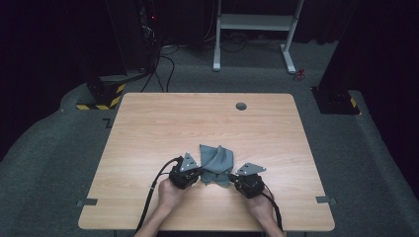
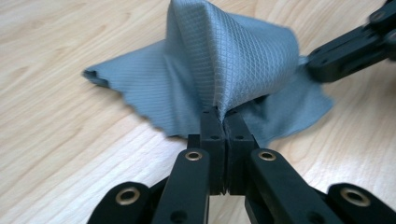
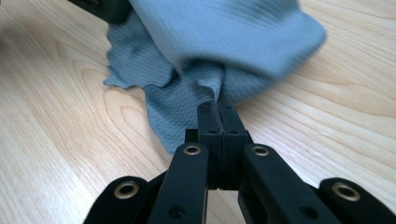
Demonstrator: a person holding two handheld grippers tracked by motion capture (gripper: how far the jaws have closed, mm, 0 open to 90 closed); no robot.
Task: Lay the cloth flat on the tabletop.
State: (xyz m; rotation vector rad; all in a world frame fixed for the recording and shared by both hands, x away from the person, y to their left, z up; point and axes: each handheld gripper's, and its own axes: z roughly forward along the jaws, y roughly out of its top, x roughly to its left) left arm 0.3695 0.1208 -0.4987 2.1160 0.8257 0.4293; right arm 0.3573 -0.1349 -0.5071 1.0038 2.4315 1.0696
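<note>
A crumpled grey-blue cloth (image 1: 217, 160) lies near the front middle of the wooden table (image 1: 197, 123). My left gripper (image 1: 198, 172) is at its left edge and my right gripper (image 1: 232, 177) at its right edge. In the left gripper view my left gripper (image 2: 223, 113) is shut on a raised fold of the cloth (image 2: 233, 60), and the other gripper's black jaw shows at the upper right. In the right gripper view my right gripper (image 3: 217, 108) pinches the cloth (image 3: 224, 42) at its near edge, with the fabric bunched up above the pads.
A round cable hole (image 1: 241, 106) sits near the table's far edge. Behind the table stand a white frame (image 1: 254, 29) and a dark stand with a yellow-black striped base (image 1: 106, 94). Grey carpet surrounds the table. Both cables trail off the front edge.
</note>
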